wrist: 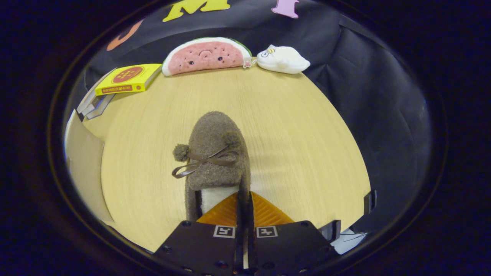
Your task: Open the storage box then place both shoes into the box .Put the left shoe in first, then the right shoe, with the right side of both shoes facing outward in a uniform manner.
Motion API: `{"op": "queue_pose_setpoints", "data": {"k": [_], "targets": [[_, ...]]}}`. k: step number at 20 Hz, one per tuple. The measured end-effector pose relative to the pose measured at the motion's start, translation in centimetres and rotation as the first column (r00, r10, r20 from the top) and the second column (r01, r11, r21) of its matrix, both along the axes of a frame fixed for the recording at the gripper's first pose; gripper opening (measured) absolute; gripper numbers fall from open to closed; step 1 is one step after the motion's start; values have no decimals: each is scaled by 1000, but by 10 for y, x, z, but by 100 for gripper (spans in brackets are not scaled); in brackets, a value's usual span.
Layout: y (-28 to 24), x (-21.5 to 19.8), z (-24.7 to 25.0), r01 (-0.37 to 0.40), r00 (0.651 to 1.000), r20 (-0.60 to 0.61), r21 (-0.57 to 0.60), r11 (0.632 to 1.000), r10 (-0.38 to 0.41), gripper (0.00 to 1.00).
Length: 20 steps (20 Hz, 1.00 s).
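A brown fuzzy shoe [215,153] with a ribbon bow and pompoms points away from me over the wooden table [291,126]. My gripper [244,197] is shut on the right wall of the shoe's heel opening, one finger inside against the white lining and one outside. The shoe's toe lies well beyond the fingers. A pale flat panel [82,165], perhaps part of the storage box, stands to the left of the shoe.
At the table's far edge lie a watermelon-slice plush [205,55] and a white plush toy [283,59]. A yellow book [128,78] rests on other flat items at the far left. Black cloth hangs behind and to the right.
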State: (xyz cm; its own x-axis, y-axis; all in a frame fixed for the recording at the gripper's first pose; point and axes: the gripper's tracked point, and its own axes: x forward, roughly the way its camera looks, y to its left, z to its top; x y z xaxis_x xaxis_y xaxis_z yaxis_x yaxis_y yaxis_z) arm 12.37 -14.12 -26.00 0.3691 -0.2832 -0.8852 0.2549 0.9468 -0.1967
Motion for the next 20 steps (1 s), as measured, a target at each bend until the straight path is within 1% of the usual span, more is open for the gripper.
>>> {"op": "queue_pose_setpoints", "data": {"k": [1, 2, 4, 5, 7, 8, 11, 16, 20], "targets": [[1, 1, 1, 18, 1000, 13, 25, 1000, -19, 5], [3, -1, 0, 36, 999, 15, 59, 998, -37, 1], [8, -6, 3, 61, 998, 17, 135, 989, -63, 1], [8, -6, 6, 63, 998, 21, 143, 988, -67, 1], [12, -9, 16, 42, 998, 30, 131, 991, -47, 1], [18, -11, 22, 36, 998, 36, 144, 989, -42, 1], [49, -18, 44, 4, 998, 67, 236, 972, -20, 1], [113, -24, 96, -70, 987, 157, 346, 936, 16, 0], [180, -20, 129, -150, 978, 193, 365, 919, 83, 1]]}}
